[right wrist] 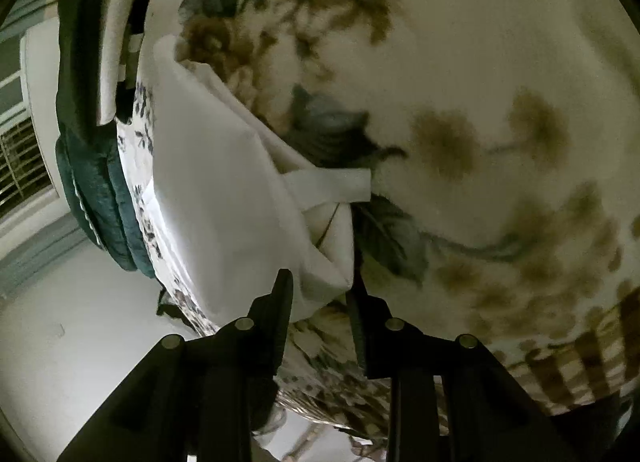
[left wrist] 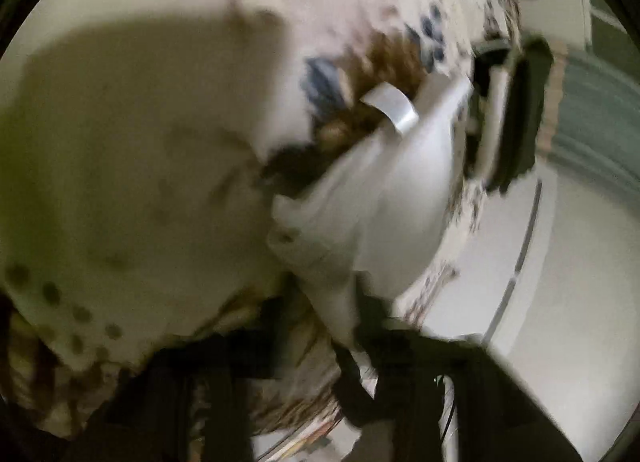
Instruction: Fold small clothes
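Left wrist view: heavy blur. The small white cloth garment (left wrist: 384, 189) runs from frame centre down toward my left gripper (left wrist: 360, 374) at the bottom; I cannot tell whether its fingers pinch it. It looks light, limp and soft.

Right wrist view: the garment fills centre-left over the floral bedspread (right wrist: 480, 101). My right gripper (right wrist: 320, 294) has its fingers narrowly apart around the lower corner; contact is unclear. I'd grip hems or corners.

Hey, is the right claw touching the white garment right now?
Touching. The right wrist view shows the white garment with its lower corner sitting between the right claw fingers, cloth meeting both finger edges.
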`<state>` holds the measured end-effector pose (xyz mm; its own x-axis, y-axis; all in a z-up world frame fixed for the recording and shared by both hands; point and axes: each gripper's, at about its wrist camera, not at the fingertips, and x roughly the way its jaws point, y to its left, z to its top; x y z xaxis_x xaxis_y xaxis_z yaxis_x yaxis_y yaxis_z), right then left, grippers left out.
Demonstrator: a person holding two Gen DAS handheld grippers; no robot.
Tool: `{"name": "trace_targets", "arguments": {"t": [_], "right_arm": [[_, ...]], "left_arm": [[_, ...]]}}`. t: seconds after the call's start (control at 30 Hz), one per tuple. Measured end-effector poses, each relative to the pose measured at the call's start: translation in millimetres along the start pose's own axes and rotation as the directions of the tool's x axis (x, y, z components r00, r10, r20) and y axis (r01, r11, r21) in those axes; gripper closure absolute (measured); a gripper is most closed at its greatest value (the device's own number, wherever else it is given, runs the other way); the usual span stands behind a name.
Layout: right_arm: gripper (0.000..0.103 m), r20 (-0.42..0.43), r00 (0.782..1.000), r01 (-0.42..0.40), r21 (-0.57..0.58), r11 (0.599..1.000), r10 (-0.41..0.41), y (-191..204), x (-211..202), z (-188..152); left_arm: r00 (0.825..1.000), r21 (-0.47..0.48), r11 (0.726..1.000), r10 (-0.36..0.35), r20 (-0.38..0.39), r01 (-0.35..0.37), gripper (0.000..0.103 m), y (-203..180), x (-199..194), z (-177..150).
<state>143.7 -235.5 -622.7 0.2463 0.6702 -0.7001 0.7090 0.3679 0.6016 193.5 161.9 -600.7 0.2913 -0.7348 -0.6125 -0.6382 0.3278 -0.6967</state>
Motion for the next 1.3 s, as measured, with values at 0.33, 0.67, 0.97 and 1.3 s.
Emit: {"name": "trace_targets", "arguments": {"t": [0.33,0.67,0.97,1.3], "right_arm": [[0.095,0.060,0.993,0.103,-0.059,0.993,-0.100,13,0,3],[0.057,0.007,0.999,0.040,-0.056,0.998,-0.040,11,-5,-1],[0.086,0.084,0.996,-0.044,-0.004,0.999,0.044,4,6,8],[0.052,0.106,0.986,0.141,-0.132,0.981,-0.128,19,-34,16]], "left_arm": [[0.977,0.071,0.991,0.099,0.187,-0.114,0.096,10,-79,51],[0.996,0.018,0.998,-0.057,-0.068,0.059,0.050,6,-3,6],[0.989,0.018,0.995,-0.102,0.108,0.101,0.078,0,-19,31],[0.972,0.322,0.925,0.146,0.182,-0.199,0.046,-45,-62,61]]}}
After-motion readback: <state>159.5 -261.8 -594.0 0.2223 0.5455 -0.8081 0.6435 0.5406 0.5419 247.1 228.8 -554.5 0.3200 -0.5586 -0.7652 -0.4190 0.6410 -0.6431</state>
